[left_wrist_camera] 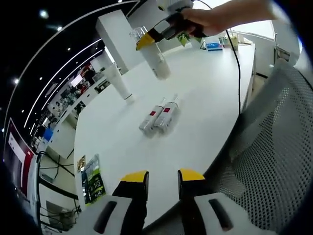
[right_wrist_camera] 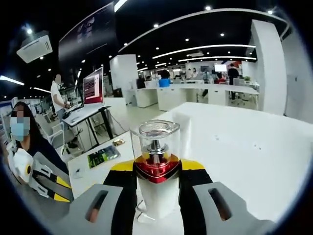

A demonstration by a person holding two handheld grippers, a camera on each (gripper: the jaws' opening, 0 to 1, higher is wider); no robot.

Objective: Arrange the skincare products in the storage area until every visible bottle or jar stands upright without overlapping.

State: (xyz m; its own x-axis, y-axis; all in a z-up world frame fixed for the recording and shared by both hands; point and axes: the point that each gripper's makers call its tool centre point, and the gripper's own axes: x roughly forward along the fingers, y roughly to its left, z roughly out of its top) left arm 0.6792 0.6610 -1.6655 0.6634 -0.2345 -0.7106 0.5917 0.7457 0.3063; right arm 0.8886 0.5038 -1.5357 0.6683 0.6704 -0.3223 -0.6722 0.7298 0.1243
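In the left gripper view the left gripper (left_wrist_camera: 163, 178) waits spread and empty while two bottles (left_wrist_camera: 160, 114) lie flat on the table (left_wrist_camera: 205, 88), and in the right gripper view the right gripper (right_wrist_camera: 156, 169) pinches a pump bottle (right_wrist_camera: 155, 161), best lowered plumb, clear of them

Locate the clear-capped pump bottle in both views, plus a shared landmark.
Left gripper view: pump bottle near top centre, held above the table in the right tool.
Right gripper view: pump bottle at bottom centre, clamped between that view's own jaws.
Shared landmark: the white table.
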